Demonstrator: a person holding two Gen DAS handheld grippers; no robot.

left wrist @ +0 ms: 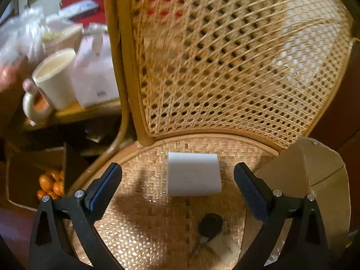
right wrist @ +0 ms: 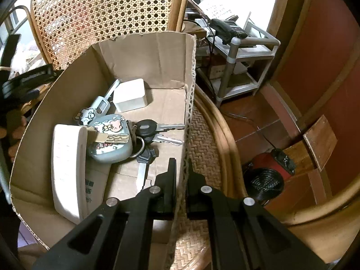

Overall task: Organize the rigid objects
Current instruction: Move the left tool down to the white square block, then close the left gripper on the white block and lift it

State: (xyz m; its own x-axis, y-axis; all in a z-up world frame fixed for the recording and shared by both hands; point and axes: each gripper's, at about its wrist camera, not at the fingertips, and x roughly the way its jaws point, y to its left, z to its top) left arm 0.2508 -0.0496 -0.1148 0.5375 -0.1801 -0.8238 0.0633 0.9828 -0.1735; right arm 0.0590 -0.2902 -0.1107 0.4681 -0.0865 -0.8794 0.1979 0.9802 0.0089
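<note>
Left wrist view. Nearest to us, the left gripper (left wrist: 177,175) has its jaws spread wide with nothing pressed between the pads; we hold it over the woven seat (left wrist: 144,213) of a rattan chair. Close below the jaws lies a black-headed key with a pale tag (left wrist: 213,227) on the seat. Just beyond, between the two fingers but apart from both, a white block (left wrist: 193,174) rests flat on the weave. To the right, a cardboard box wall (left wrist: 315,168) stands on the seat edge. Behind the block rises the cane chair back (left wrist: 225,56). Farther left, an open carton of oranges (left wrist: 50,183) sits low, and a cream mug (left wrist: 56,76) stands on a table beside a white bag (left wrist: 94,72); that area is blurred.

Right wrist view. Nearest, the right gripper (right wrist: 182,175) is clamped shut on the near wall of the cardboard box (right wrist: 186,112), one finger inside, one outside. Inside the box we see a cream case (right wrist: 67,171) at left, a grey-green pouch with cartoon prints (right wrist: 110,139) beside it, a bunch of keys (right wrist: 155,132) touching the pouch, a small grey remote fob (right wrist: 101,105), and a white box-shaped item (right wrist: 130,95) toward the far wall. Beyond the box stands the cane back, and to the right a metal shelf with a telephone (right wrist: 227,28).
</note>
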